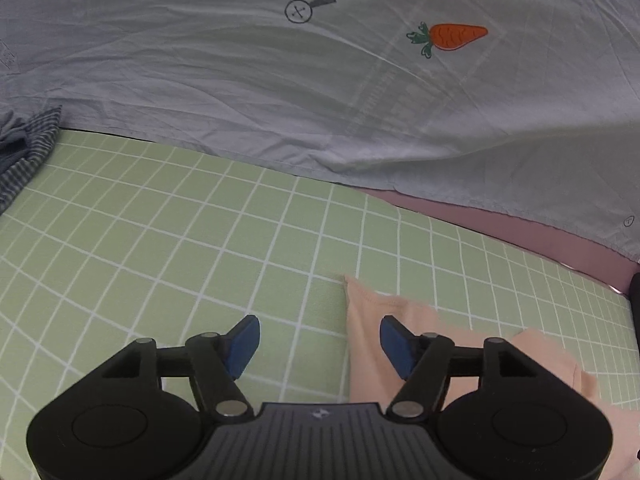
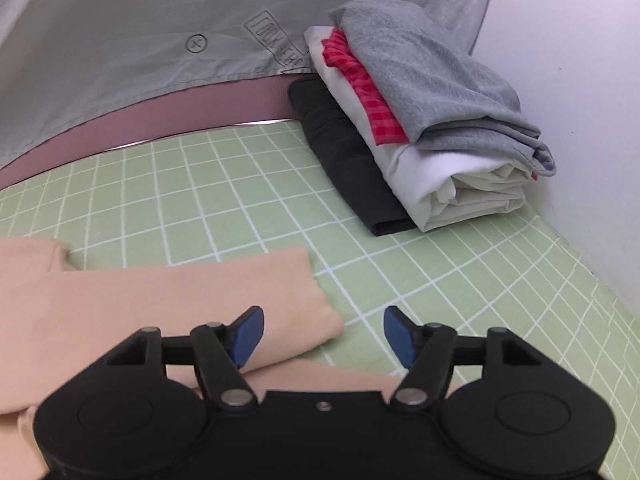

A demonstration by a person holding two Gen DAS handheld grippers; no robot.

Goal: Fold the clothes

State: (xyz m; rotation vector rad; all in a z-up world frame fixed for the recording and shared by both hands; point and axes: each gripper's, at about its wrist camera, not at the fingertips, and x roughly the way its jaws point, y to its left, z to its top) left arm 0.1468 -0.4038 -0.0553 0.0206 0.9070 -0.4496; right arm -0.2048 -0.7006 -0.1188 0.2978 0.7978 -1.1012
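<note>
A peach garment (image 2: 168, 300) lies partly folded on the green checked sheet (image 2: 240, 184); its corner also shows in the left wrist view (image 1: 368, 328). My left gripper (image 1: 319, 346) is open and empty, just above the garment's left edge, its right finger over the cloth. My right gripper (image 2: 323, 336) is open and empty, over the garment's right end, its left finger above the fold.
A stack of folded clothes (image 2: 424, 112), grey on top, then red, white and black, sits at the back right by the white wall (image 2: 580, 80). A grey carrot-print cloth (image 1: 320, 80) hangs behind. A striped garment (image 1: 24, 152) lies far left.
</note>
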